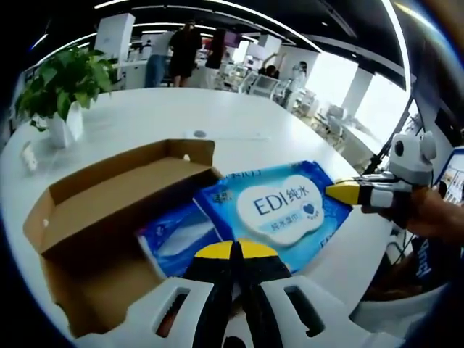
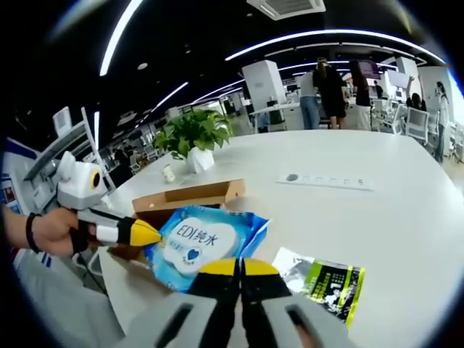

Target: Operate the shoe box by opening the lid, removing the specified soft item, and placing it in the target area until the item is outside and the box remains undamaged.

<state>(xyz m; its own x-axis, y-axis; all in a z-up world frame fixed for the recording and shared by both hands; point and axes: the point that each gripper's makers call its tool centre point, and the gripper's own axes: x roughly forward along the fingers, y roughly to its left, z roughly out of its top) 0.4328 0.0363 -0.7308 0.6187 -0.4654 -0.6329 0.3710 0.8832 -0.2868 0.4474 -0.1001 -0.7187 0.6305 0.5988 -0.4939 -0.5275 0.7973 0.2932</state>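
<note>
The open brown shoe box (image 1: 109, 203) lies on the white table, its lid flap folded back. A blue EDI wet wipes pack (image 1: 279, 206) hangs over the box's right side. My left gripper (image 1: 232, 250) is shut on the pack's near edge, and my right gripper (image 1: 341, 192) pinches its right edge. A second blue pack (image 1: 177, 243) lies inside the box. In the right gripper view, the wipes pack (image 2: 199, 243) sits in front of the box (image 2: 188, 196). There my right gripper (image 2: 238, 267) is shut on its near edge, and my left gripper (image 2: 145, 233) holds its left edge.
A green and black packet (image 2: 330, 283) lies on the table (image 2: 406, 217) right of the pack. A potted plant (image 1: 61, 83) stands behind the box. A flat socket strip (image 2: 326, 181) is set in the tabletop. People stand far off at the back.
</note>
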